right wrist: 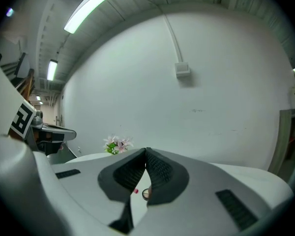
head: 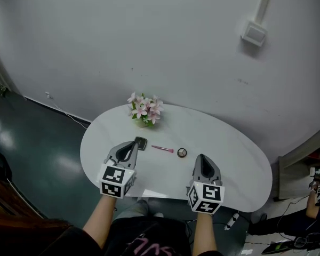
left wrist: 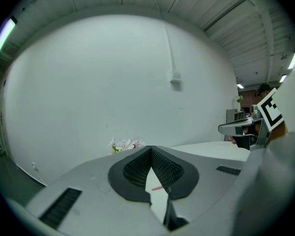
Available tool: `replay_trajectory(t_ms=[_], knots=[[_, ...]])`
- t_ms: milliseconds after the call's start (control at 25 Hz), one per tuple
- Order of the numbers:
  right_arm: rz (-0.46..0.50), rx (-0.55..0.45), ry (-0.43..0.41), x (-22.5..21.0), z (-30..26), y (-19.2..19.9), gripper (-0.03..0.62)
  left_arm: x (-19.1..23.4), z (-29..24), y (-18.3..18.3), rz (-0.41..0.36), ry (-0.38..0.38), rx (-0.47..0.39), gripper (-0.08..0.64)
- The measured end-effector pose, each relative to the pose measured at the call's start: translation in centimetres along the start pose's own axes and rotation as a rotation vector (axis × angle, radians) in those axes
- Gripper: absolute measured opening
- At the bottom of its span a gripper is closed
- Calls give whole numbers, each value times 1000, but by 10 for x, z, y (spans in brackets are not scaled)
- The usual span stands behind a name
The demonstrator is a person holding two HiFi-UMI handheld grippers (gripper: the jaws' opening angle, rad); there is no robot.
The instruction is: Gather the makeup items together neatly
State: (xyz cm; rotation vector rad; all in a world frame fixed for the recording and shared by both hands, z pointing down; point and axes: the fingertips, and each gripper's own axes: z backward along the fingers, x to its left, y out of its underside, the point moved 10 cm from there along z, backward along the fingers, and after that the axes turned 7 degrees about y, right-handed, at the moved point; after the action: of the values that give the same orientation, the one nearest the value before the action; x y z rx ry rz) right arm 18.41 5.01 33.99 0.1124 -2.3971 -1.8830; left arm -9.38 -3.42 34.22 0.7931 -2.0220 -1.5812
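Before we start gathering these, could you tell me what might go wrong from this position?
The pink brush is thin and lies flat on the table; a grasp may slip or flick it.
The potted flowers stand just behind the dark compact; reaching past could knock them.
The left gripper and right gripper are shut, so they might shove the round compact instead of grasping it.

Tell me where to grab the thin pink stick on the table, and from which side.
Probably mid-shaft, straight down from above, jaws across its length. The pink stick lies flat on the table, running left-right, too thin to pinch from the side. The dark compact and round pot sit just off its ends.
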Motion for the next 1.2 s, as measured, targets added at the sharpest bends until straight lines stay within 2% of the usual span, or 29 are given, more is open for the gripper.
replay_trajectory(t_ms=[560,760,1040,1200], knots=[[-3,-75,-14,-3,19,-27,64,-7,18,-28,-77,-1,-77,11],[29,-77,-15,1,22,-28,64,-7,22,-28,-73,-6,-89,12],[24,-89,-28,9,27,-33,63,-9,26,-27,-43,-7,-111,12],[22,-86,-42,12,26,-30,63,-9,27,-26,-58,-15,-100,11]])
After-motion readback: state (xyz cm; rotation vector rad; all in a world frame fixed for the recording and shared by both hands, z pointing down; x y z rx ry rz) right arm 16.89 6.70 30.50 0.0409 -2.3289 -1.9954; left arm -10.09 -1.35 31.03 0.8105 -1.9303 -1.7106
